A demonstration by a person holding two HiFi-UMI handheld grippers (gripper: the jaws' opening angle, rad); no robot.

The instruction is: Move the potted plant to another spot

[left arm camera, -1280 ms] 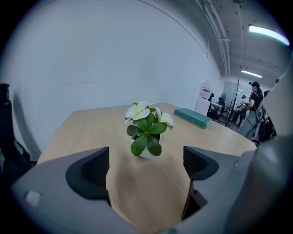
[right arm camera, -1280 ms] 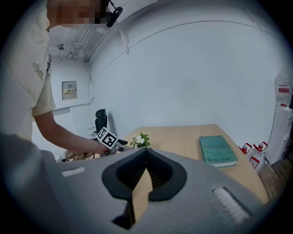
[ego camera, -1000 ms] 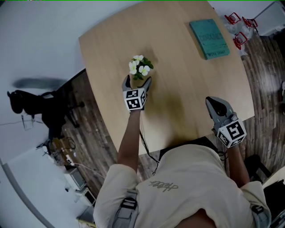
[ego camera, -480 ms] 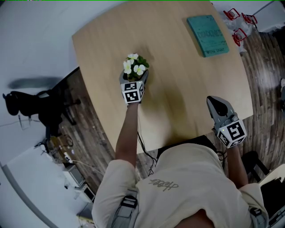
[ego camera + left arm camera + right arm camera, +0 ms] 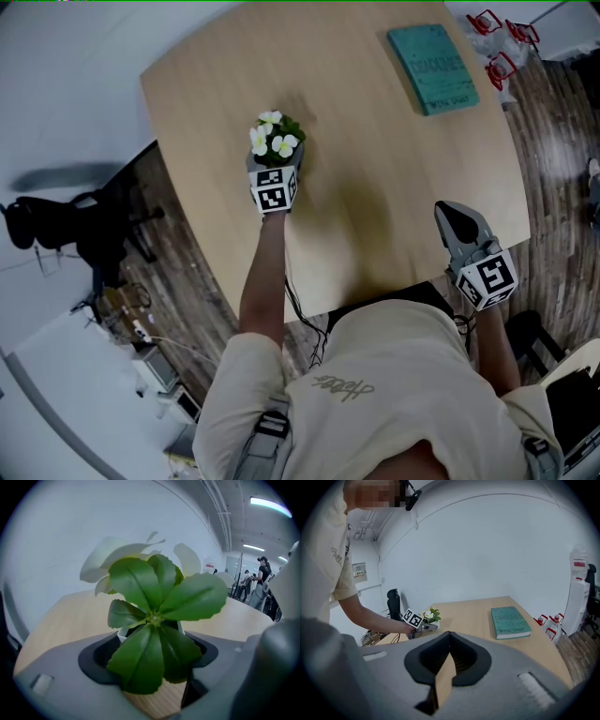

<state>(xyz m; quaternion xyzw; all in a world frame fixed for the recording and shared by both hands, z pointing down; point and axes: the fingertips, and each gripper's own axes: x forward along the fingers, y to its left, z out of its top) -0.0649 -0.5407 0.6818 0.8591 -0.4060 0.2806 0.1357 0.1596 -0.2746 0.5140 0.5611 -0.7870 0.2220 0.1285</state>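
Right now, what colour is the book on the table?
Teal. The book shows best in the head view.

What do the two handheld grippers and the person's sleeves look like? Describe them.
The left gripper and right gripper are grey moulded two-jaw tools with black pad recesses, each carrying a white cube with black square markers. The person wears a cream short-sleeved T-shirt.

Pale wood grain on the table (image 5: 394,187), teal on the book (image 5: 432,67), white blooms over green leaves on the plant (image 5: 274,141). Grey on the left gripper (image 5: 275,161) and right gripper (image 5: 452,212), with black-and-white square markers (image 5: 273,191). Dark streaked planks for the floor (image 5: 553,141), cream for the shirt (image 5: 394,384), black for the chair (image 5: 56,220).
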